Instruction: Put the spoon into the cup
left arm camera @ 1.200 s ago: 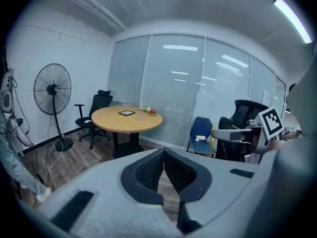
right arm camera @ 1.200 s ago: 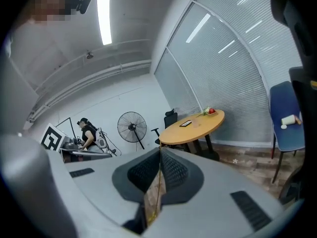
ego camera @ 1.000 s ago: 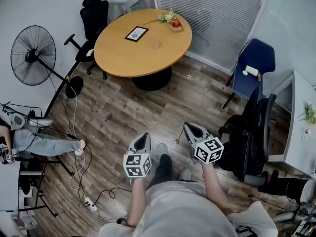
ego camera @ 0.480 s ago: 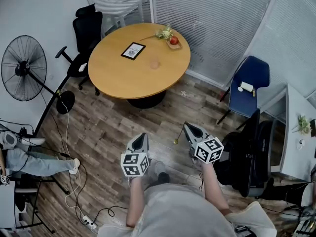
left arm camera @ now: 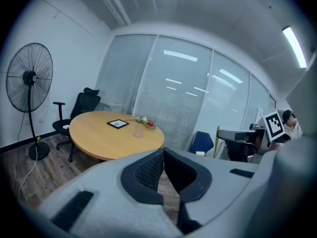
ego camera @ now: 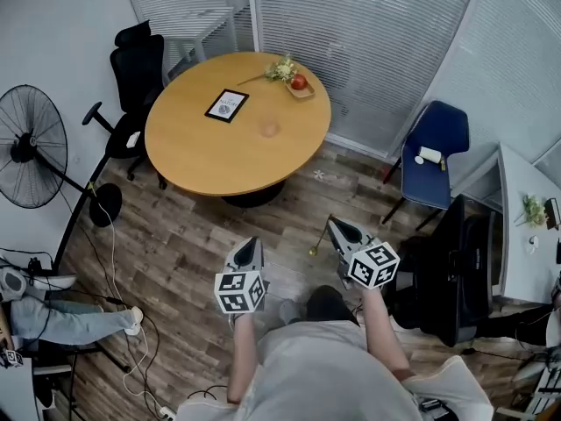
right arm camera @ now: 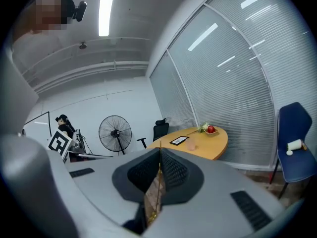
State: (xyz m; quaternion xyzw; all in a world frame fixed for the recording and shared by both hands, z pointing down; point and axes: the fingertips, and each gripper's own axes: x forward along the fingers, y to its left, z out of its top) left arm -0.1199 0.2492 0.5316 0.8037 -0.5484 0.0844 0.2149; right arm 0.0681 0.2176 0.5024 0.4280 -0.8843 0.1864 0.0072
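**A:** How far along is it?

**B:** Early, I'd judge; the spoon (ego camera: 313, 249) is in the right gripper (ego camera: 336, 224), while the cup (ego camera: 269, 128) stands on the round table (ego camera: 210, 160) in the upper middle of the head view, well apart from both grippers; a stretch of wooden floor (ego camera: 202, 226) lies between the person and the table.

**A:** So the pick-up is done?

**B:** It looks so; the right gripper view shows the jaws closed on the thin gold spoon (right arm camera: 156, 187), which runs along the slit between the pads; in the head view it slants out of the tips toward the lower left; what is left is the walk to the table and the drop into the cup.

**A:** And the left gripper (ego camera: 250, 242)?

**B:** Its jaws meet at the tips with nothing between them; only floor shows through the gap behind.

**A:** The pose?

**B:** Both forearms reach forward from the body at the lower centre of the head view; the grippers sit side by side, tips aimed up the frame toward the table; the right one is a little higher and tilted toward the upper left; in each gripper view the cup (left arm camera: 138, 131) sits above the jaws, beside a picture frame (left arm camera: 118, 124).
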